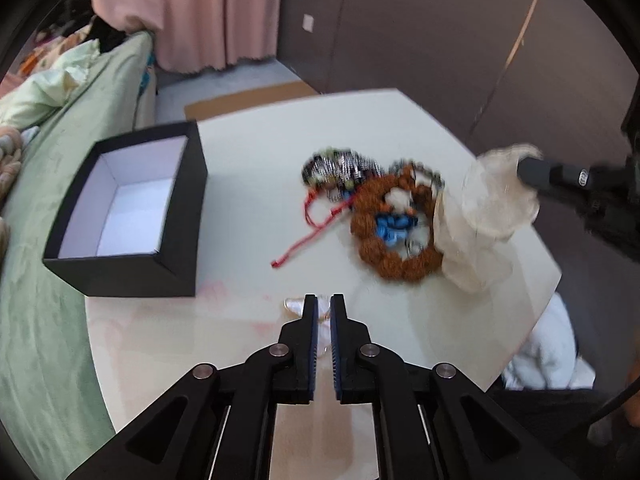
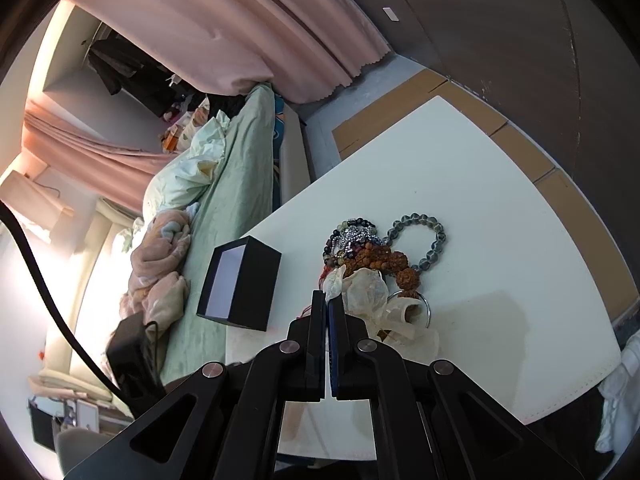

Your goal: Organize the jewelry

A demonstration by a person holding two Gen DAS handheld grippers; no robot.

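The black box (image 1: 132, 208) stands open at the counter's (image 1: 248, 208) left edge. Your left tongs (image 1: 324, 300) are almost closed on a thin pale item; whether they grip it is unclear. At mid-counter, the brown bead bracelet (image 1: 396, 232) looks stiff and knobbly: hook its ring. Your right tongs (image 2: 329, 296) pinch a limp translucent pouch (image 2: 364, 288), likely light and slippery.

No text or label is legible anywhere.
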